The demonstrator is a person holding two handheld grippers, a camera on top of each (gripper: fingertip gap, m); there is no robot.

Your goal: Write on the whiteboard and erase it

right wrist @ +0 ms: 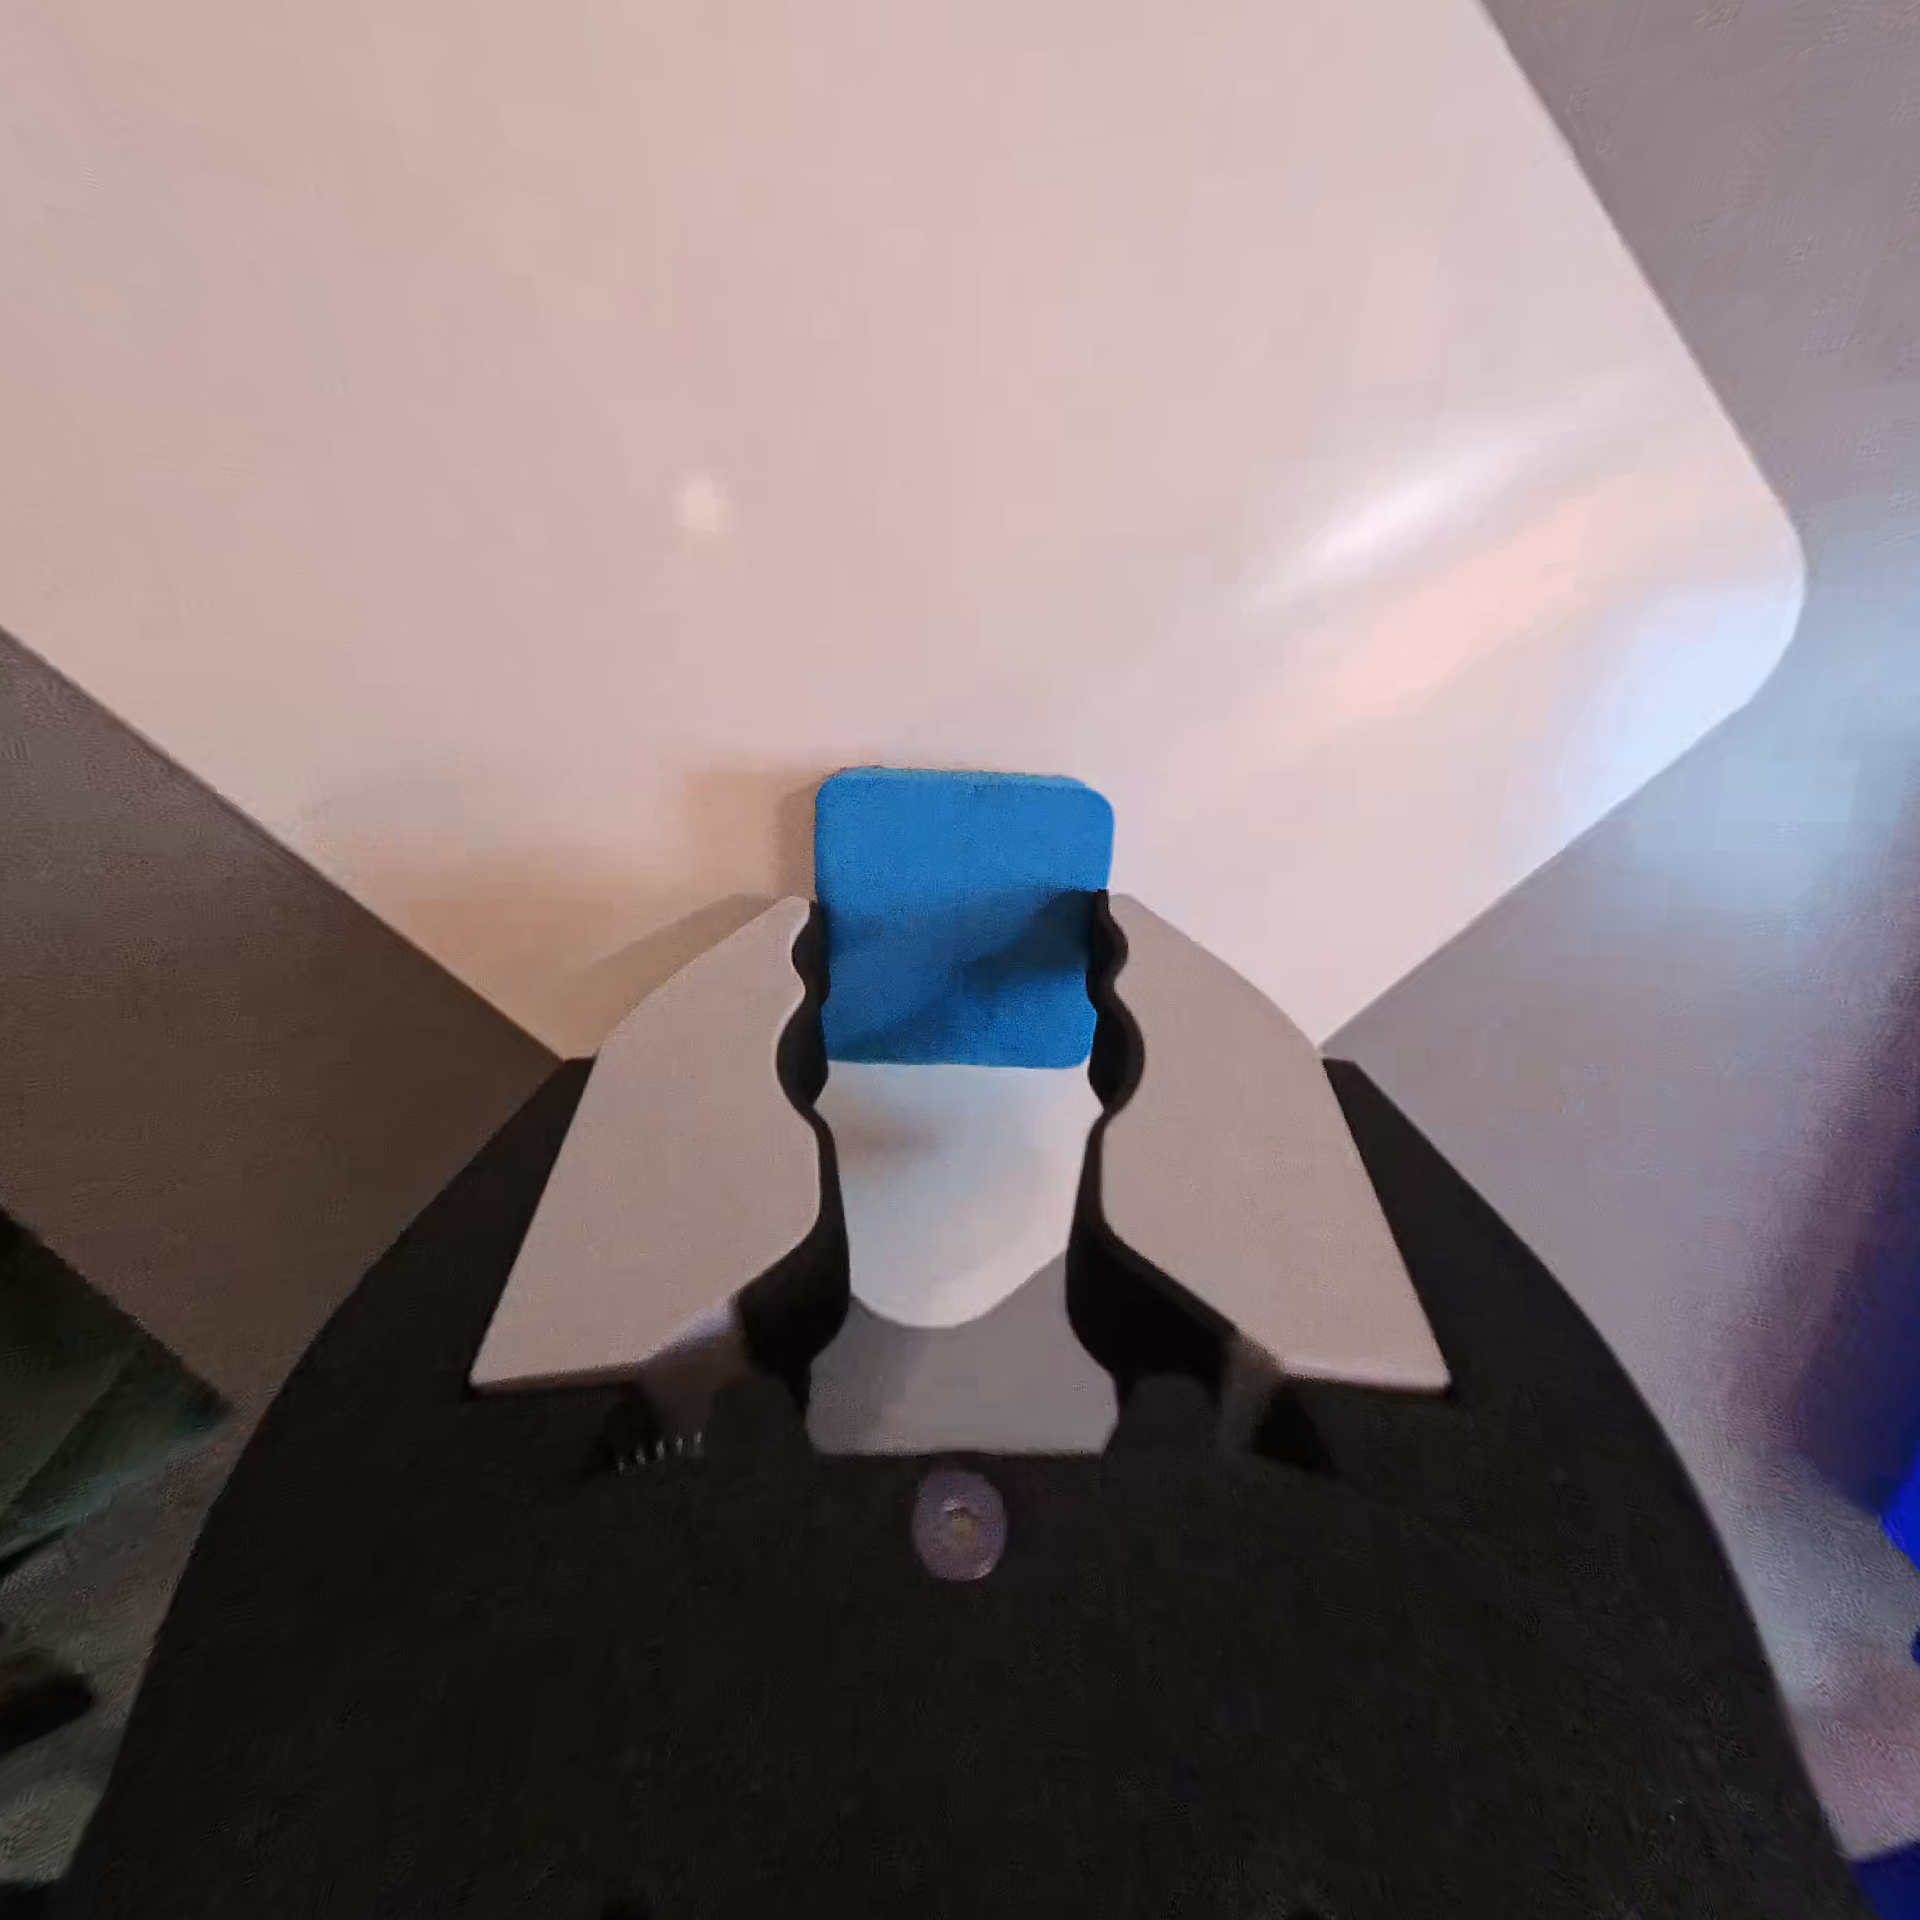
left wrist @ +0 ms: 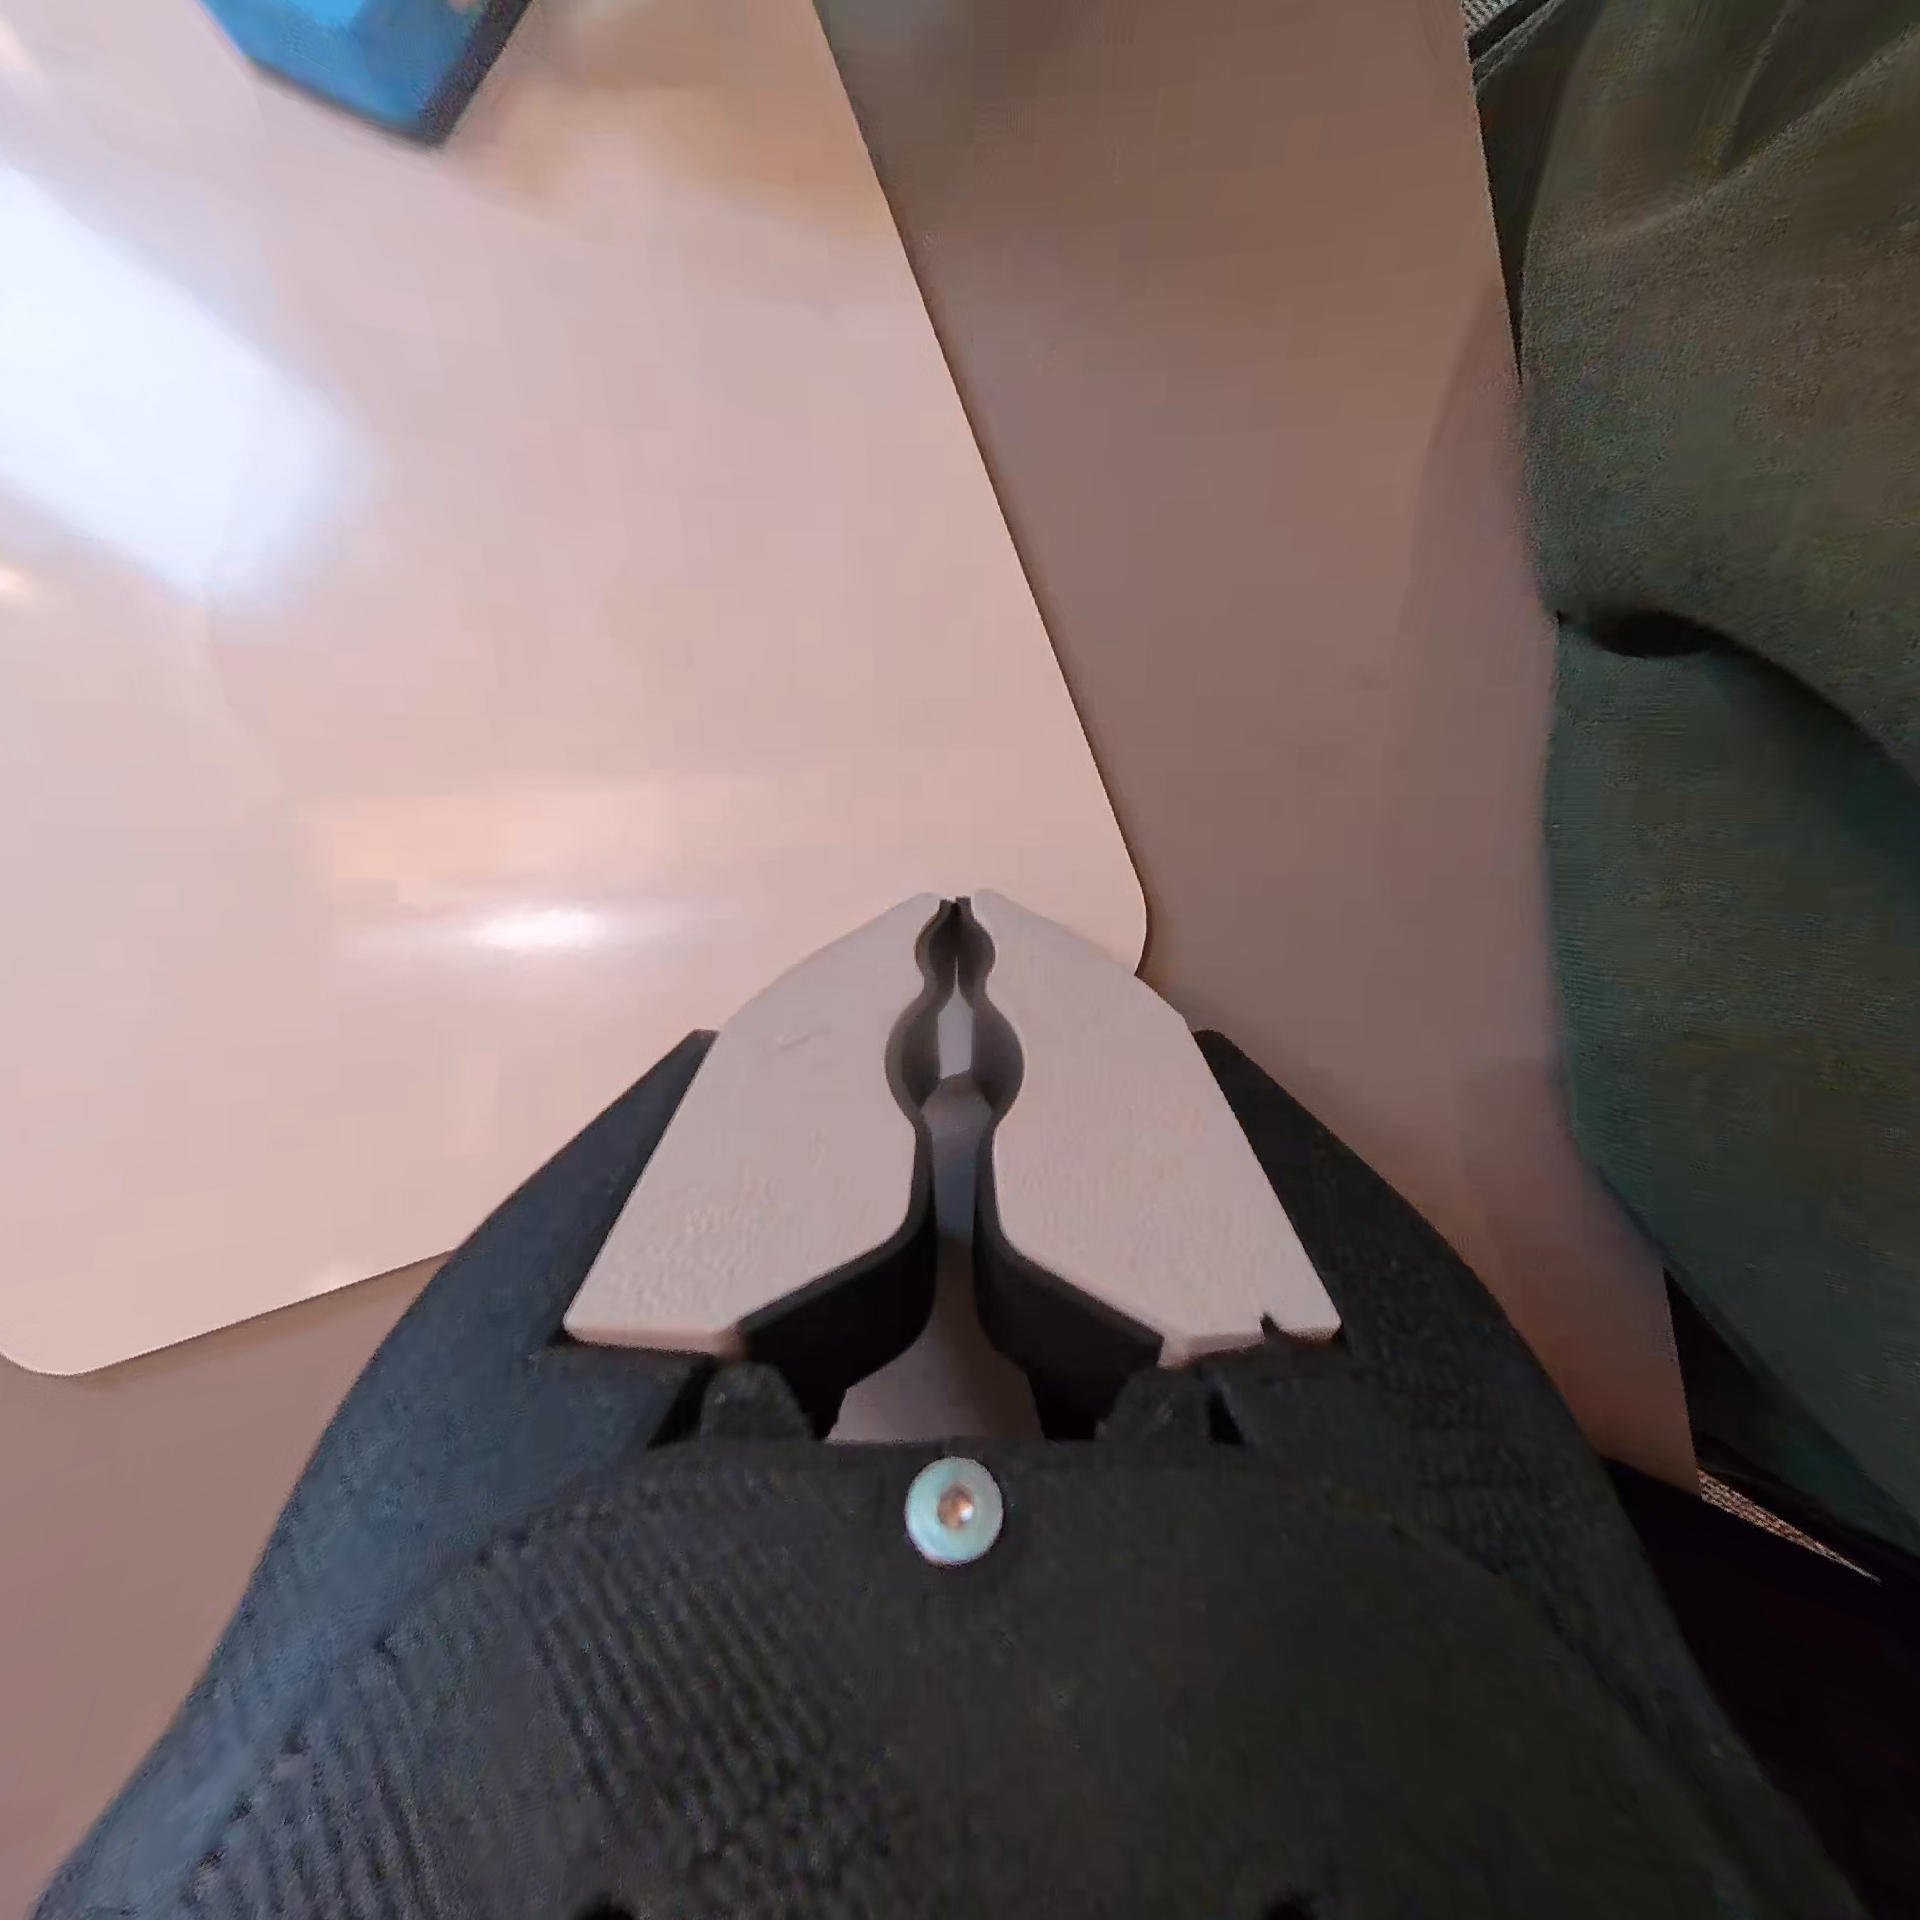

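The whiteboard lies flat on the desk, one rounded corner near the desk edge in the left wrist view, and its glossy surface shows no marks in either view, only reflections of light. On it rests the blue eraser, a small square block with a felt-like face, seated between the fingers of the right tool; both pads lie against its sides, so this tool is pinching the eraser. The left tool is pressed together with nothing in it, low over the near corner of the board. A dark green cloth sits beyond the desk edge. The step in hand seems to be the wiping. To do it well, I would keep the eraser face flat on the board with light, even pressure, and move in straight overlapping strokes. The board may slide, so the idle left tool could press down on its corner.
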